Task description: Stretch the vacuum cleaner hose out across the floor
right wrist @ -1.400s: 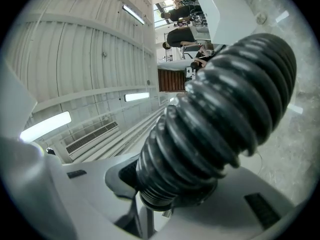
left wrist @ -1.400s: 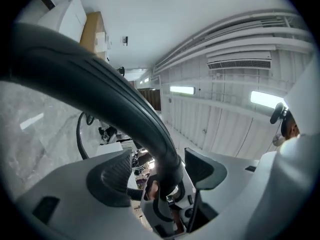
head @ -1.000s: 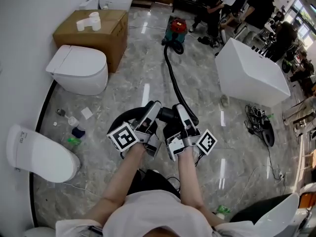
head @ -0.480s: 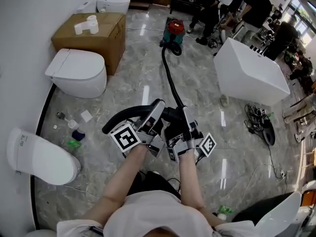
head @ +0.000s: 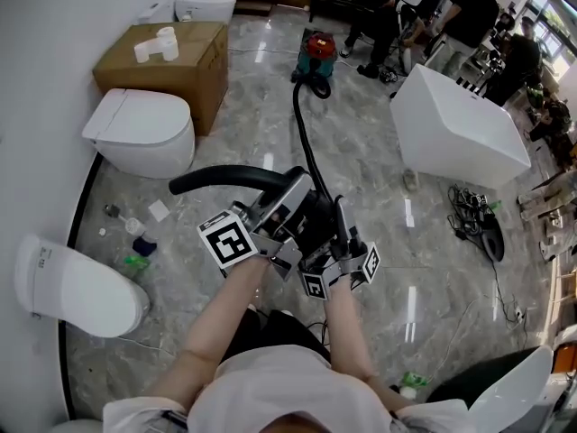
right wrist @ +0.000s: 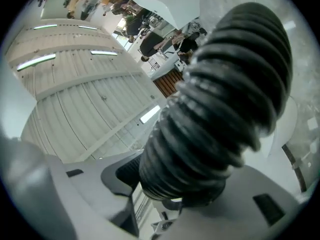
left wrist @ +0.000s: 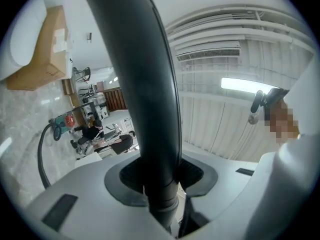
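Black hose (head: 305,142) held up: left hand-held gripper (left wrist: 160,184) just clamped its wand (head: 225,177), right hand-held gripper (right wrist: 182,184) just loosened, hugging ribs; next, I'd back from the vacuum (head: 317,54).

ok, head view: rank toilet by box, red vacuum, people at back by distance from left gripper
1. Toilet, left of the left gripper, whose jaws have just been closing on the hose.
2. Red vacuum, ahead.
3. People, far right.

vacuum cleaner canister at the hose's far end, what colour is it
The vacuum canister is red on top, teal below; clearest in the head view.
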Available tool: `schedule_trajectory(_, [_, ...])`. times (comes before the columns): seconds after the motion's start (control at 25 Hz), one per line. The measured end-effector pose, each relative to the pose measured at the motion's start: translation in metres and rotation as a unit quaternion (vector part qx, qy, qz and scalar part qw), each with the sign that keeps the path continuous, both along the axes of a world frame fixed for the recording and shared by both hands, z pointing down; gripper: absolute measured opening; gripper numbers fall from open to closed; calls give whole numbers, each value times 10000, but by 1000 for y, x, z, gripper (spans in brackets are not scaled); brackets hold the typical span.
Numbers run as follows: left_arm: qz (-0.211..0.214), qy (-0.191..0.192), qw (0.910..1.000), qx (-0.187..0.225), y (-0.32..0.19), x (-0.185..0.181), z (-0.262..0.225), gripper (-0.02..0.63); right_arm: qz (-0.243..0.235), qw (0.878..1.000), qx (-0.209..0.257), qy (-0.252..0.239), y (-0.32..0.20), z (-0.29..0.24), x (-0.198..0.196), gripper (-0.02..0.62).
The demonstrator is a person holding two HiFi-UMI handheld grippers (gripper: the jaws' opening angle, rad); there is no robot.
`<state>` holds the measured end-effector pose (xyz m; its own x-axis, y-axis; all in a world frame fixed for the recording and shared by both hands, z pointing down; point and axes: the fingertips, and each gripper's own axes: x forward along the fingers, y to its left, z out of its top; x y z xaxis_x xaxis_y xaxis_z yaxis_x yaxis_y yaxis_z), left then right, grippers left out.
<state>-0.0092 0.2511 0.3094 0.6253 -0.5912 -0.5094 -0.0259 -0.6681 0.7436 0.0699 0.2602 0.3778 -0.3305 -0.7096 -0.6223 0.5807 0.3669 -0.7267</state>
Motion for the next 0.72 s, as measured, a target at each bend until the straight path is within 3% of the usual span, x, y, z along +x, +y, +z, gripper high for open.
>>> schedule_trajectory(0.12, [28, -379, 9986, 370, 1, 6, -13, 156, -297, 9993, -79, -208, 4, 5, -8, 246])
schedule_trajectory(0.24, [171, -685, 9961, 535, 1, 11, -17, 156, -525, 9976, -45, -455, 6, 8, -11, 252])
schedule_trajectory(0.36, [339, -754, 9949, 570, 0, 8, -16, 156, -883, 9953, 221, -325, 17, 8, -23, 252])
schedule_trajectory(0.44, [387, -856, 9932, 689, -2, 5, -19, 156, -1165, 9922, 443, -43, 27, 5, -33, 252])
schedule_trajectory(0.52, [285, -1153, 9888, 902, -11, -1, -25, 156, -1430, 9862, 636, 540, 40, 9, -46, 252])
schedule_trajectory(0.64, [347, -1728, 9775, 1156, -22, -4, -29, 156, -1605, 9736, 765, 1433, 60, 24, -53, 252])
schedule_trajectory(0.72, [594, -2044, 9692, 1235, -24, 2, -27, 156, -1545, 9707, 758, 1678, 66, 30, -42, 252])
